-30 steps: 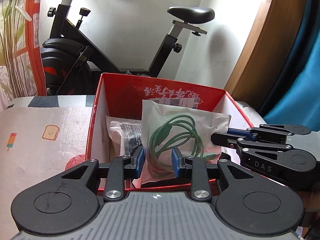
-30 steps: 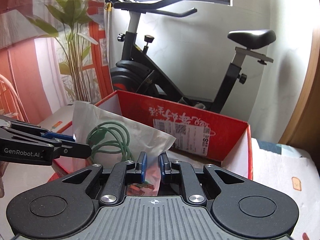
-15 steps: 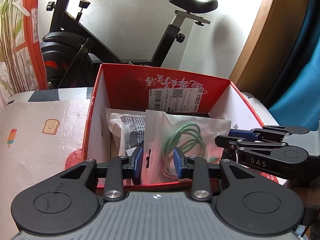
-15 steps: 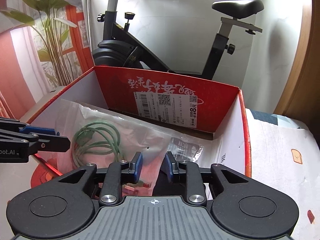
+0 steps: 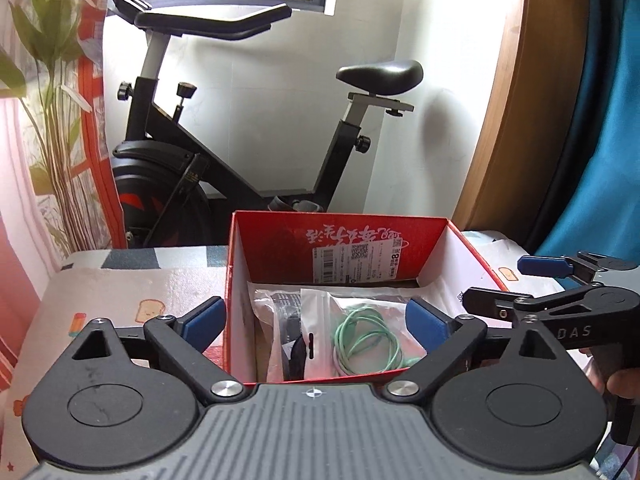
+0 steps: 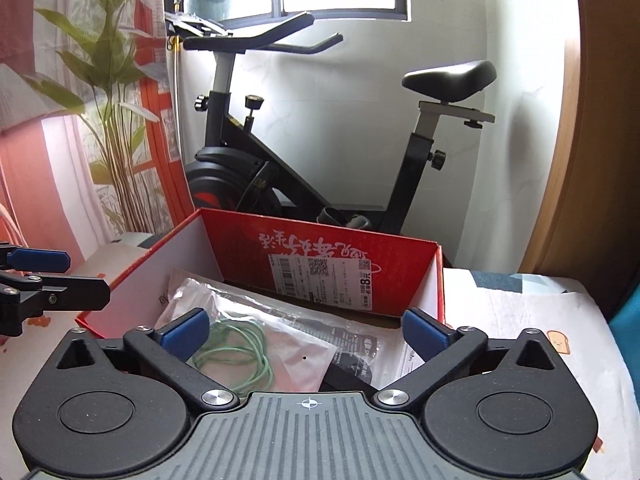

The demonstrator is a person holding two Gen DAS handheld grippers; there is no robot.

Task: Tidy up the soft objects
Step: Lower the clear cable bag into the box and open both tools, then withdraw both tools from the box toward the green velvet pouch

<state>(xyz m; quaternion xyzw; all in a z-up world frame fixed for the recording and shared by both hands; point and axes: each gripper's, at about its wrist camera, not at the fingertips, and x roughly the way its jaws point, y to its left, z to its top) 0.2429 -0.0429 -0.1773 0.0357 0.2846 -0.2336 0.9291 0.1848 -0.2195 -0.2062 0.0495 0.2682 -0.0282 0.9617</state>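
A clear bag with a coiled green cable (image 5: pixel 360 340) (image 6: pixel 240 344) lies flat inside the red cardboard box (image 5: pixel 280 240) (image 6: pixel 240 240). It partly covers a second bag holding a black item (image 5: pixel 280 320) (image 6: pixel 356 348). My left gripper (image 5: pixel 314 318) hangs above the box's near edge, its jaws opening wide. Nothing sits between its blue pads (image 5: pixel 204 316). My right gripper (image 6: pixel 304 330) is also over the near edge, jaws opening and free of the bag. Each gripper appears in the other's view: the right gripper (image 5: pixel 516 284) at the right, the left gripper (image 6: pixel 60 276) at the left.
The box stands on a table with a toast-print cloth (image 5: pixel 120 300). Behind it is a black exercise bike (image 5: pixel 224 168) by a white wall. A plant (image 6: pixel 108 100) stands at the left, a wooden frame (image 5: pixel 520 120) and blue fabric at the right. A hand (image 5: pixel 624 384) holds the right gripper.
Both grippers let go of the green-cable bag, which now lies flat in the box. Both sets of jaws went from nearly shut to wide, and both grippers drew back and up.
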